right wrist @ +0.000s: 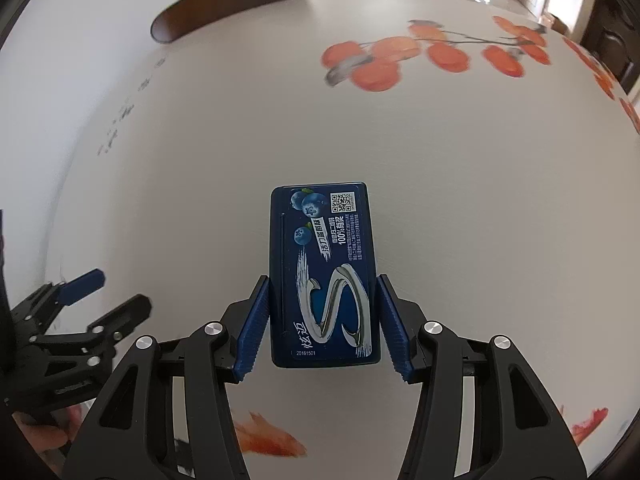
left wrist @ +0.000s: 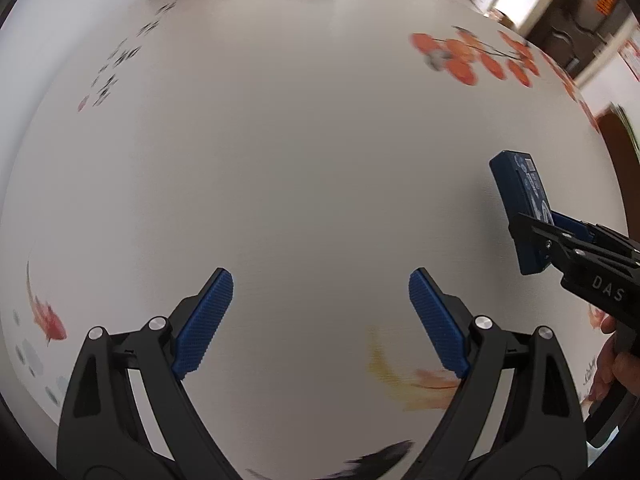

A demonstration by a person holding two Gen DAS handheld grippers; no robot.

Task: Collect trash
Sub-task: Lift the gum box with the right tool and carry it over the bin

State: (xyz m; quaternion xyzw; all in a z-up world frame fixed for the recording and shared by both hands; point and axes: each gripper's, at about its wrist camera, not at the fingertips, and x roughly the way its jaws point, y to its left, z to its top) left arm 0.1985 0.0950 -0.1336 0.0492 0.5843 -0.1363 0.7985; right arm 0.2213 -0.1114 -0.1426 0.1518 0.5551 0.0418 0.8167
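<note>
My right gripper (right wrist: 324,320) pinches the flat dark-blue gum box (right wrist: 323,276) by its long sides; it looks light, stiff, slippery. My left gripper (left wrist: 320,320) fingers are spread.

Right gripper (right wrist: 323,322) clamps blue gum box (right wrist: 323,276) by its long sides, frame center, label up. Left gripper (right wrist: 106,294) spread wide at left edge. White table (right wrist: 460,160) with orange fruit print upper right.
</note>
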